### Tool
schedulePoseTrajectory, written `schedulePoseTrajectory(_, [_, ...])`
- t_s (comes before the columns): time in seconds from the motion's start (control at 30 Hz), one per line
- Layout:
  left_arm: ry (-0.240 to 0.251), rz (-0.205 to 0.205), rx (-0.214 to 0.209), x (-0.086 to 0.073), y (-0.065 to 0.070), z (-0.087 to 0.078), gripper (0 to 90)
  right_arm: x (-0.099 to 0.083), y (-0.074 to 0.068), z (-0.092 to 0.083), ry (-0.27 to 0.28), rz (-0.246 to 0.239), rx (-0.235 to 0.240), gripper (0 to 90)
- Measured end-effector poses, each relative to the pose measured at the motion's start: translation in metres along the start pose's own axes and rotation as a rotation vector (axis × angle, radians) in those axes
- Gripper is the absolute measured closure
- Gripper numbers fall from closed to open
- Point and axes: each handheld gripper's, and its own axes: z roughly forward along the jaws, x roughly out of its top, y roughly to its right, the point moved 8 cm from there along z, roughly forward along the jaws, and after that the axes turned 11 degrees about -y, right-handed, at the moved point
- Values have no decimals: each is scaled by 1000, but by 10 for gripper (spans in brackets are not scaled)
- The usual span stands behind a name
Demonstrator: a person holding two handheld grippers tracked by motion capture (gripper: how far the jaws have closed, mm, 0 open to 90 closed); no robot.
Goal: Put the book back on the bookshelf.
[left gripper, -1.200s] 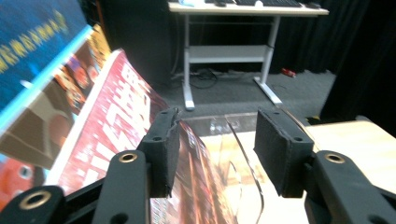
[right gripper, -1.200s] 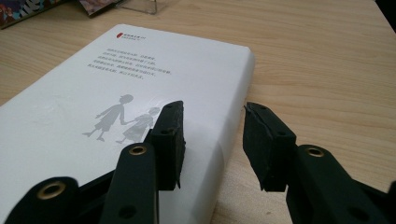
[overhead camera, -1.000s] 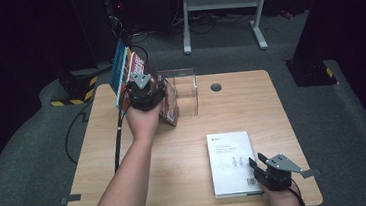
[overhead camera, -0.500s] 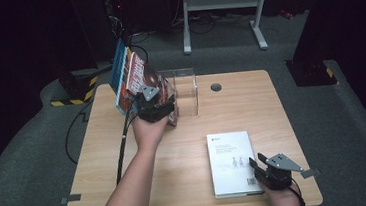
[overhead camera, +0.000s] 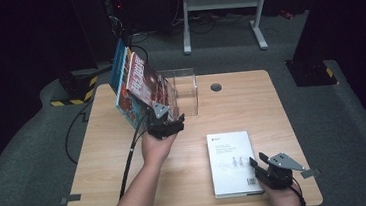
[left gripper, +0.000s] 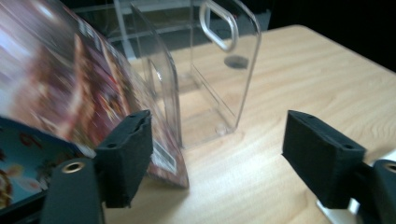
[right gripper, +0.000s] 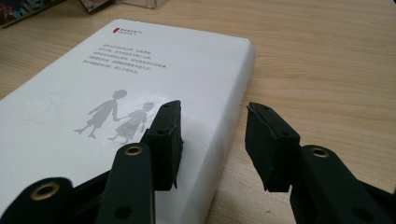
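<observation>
The high view hangs above the person's side of the worktop (overhead camera: pixel 241 103), looking forward and down from well back, taking in the whole top and the dark floor beyond. The left gripper view rides low and close, looking along its own jaws, set wide apart: the leaning books (left gripper: pixel 70 93) lie against the left jaw, and the clear plastic stand (left gripper: pixel 219 70) rises just ahead, between the jaws. The right gripper view also sits close, nearly skimming the wood, with the white book (right gripper: pixel 116 107) under its left jaw. Both books and stand appear in the high view too, far smaller.
</observation>
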Motion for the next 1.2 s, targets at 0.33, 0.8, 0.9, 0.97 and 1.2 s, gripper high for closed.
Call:
schedulePoseTrajectory(0.33, [-63, 0, -81, -49, 16, 8, 178, 0, 1, 0, 2, 6, -1, 536])
schedulePoseTrajectory(0.8, [-223, 124, -119, -120, 32, -2, 152, -2, 4, 1, 22, 25, -5, 454])
schedulePoseTrajectory(0.9, [-235, 159, -82, -130, 29, -5, 146, -1, 5, 2, 19, 16, -9, 445])
schedulePoseTrajectory(0.97, [-241, 166, -84, -136, 27, -8, 146, -1, 5, 1, 20, 8, -13, 444])
schedulePoseTrajectory(1.2, [-255, 152, -112, -147, 25, -14, 128, -2, 7, 2, 11, 54, -3, 401])
